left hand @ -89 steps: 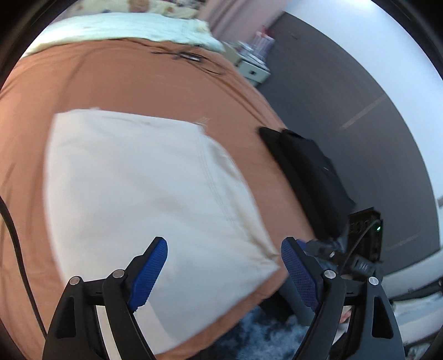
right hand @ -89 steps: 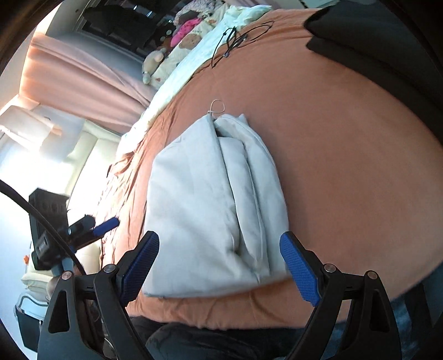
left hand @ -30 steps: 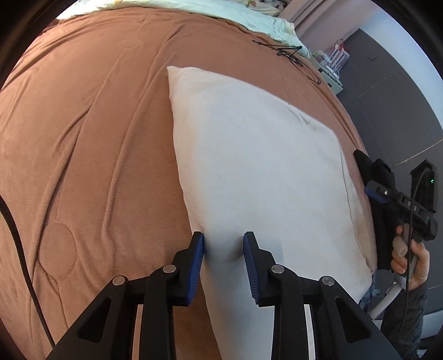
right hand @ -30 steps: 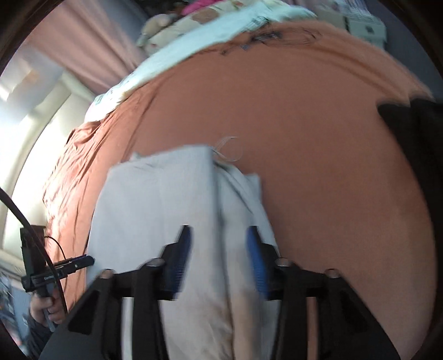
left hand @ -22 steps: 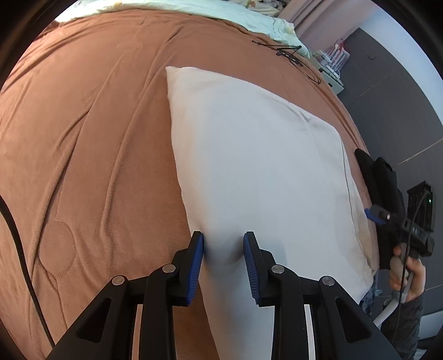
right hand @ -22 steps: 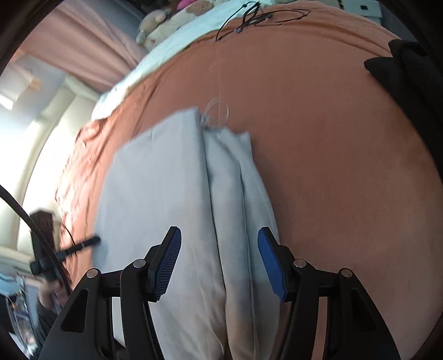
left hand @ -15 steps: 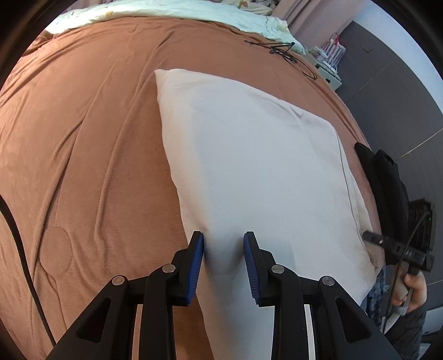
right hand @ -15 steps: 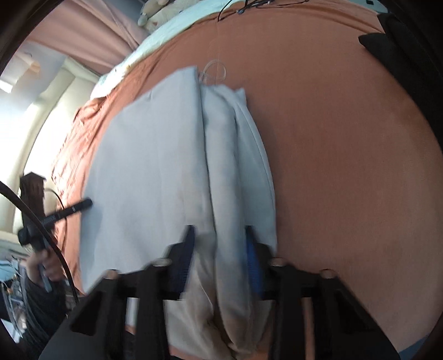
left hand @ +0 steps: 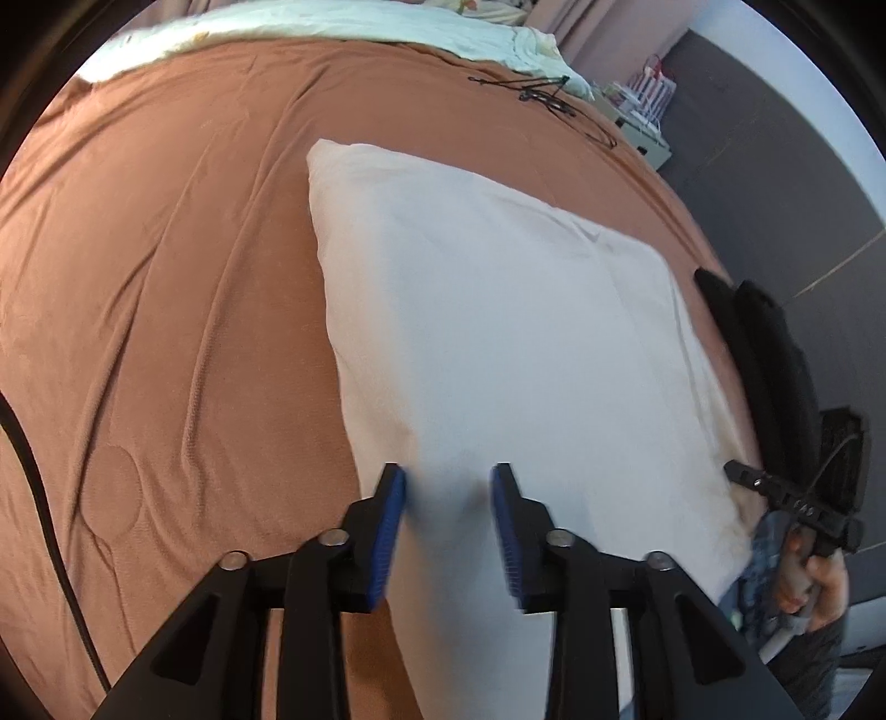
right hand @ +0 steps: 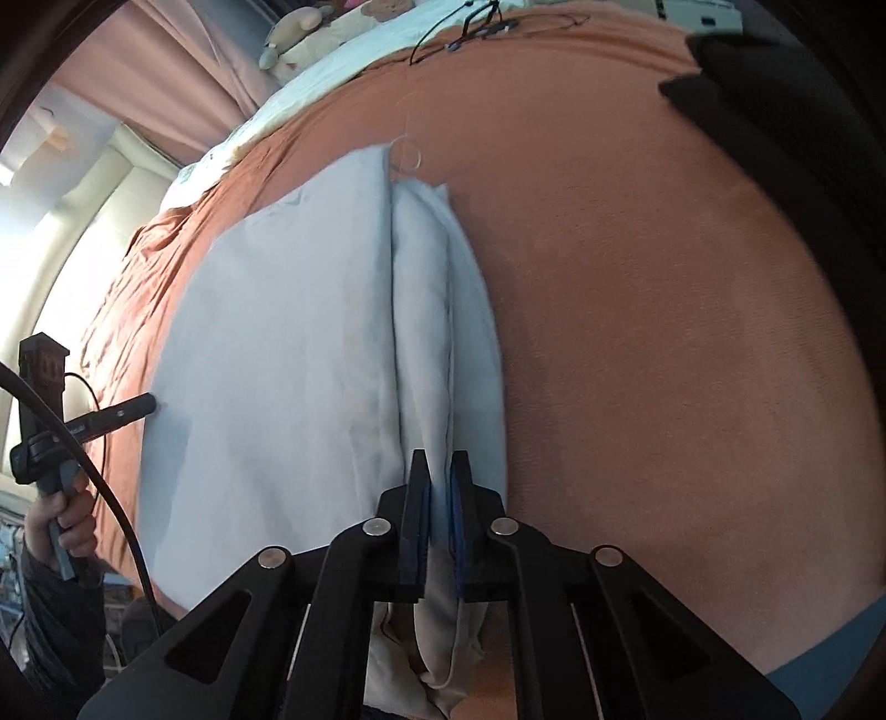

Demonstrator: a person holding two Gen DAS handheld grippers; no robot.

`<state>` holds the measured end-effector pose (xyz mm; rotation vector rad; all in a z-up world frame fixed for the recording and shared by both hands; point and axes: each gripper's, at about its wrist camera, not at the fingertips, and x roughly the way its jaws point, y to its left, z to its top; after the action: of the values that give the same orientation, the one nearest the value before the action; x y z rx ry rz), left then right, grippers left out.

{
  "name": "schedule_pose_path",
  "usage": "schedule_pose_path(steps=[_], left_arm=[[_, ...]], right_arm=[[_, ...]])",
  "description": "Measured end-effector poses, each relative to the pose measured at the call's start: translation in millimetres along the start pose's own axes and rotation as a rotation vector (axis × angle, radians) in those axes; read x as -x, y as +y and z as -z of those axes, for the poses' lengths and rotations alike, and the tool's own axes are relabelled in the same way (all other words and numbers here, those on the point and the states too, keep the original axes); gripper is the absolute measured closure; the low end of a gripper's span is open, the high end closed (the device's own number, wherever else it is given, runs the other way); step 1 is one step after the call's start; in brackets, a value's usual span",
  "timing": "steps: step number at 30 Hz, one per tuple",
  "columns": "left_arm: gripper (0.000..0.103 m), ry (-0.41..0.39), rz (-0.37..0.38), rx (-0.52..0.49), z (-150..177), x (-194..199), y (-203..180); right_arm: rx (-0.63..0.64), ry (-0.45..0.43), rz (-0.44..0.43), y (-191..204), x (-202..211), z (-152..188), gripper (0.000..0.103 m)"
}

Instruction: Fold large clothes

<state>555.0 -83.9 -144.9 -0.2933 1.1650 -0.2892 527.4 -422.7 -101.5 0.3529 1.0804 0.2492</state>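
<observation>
Between the blue pads of our right gripper we have a raised ridge of the folded cream garment pinched near its closest edge, the jaws nearly together with only cloth between them after easing slightly wider just now. Our left gripper stands over the near left edge of that same garment; its jaws have just been opening, and the pads now sit clear of the cloth that lies between them, gripping nothing. The garment is a broad, smooth rectangle on the rust-brown bedspread, with its bundled folds running lengthwise along the right gripper's side and a thin loop of string lying just beyond its far end. Beside the garment, toward the bed's edge on the right gripper's side, a black garment lies well apart from it. Beyond the garment's far end, near a pale green quilt at the head of the bed, a tangle of black cable rests on the bedspread.
</observation>
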Motion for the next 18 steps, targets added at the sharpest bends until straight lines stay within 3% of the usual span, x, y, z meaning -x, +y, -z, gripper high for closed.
schedule_pose_path(steps=[2, 3, 12, 18], left_arm=[[0.029, -0.025, 0.021, 0.030, -5.8, 5.2, 10.0], [0.025, -0.042, 0.011, 0.038, -7.9, 7.6, 13.3], [0.022, -0.063, 0.046, 0.122, -25.8, -7.4, 40.1], [0.022, -0.045, 0.067, 0.155, -41.4, -33.5, 56.0]], right_arm=[[0.009, -0.031, -0.014, 5.0, 5.2, -6.6, 0.052], [0.010, -0.049, -0.025, 6.7, 6.6, -10.1, 0.026], [-0.042, -0.003, -0.203, -15.3, -31.1, -54.7, 0.024], [-0.084, 0.047, -0.233, -41.4, -76.9, -87.9, 0.024]])
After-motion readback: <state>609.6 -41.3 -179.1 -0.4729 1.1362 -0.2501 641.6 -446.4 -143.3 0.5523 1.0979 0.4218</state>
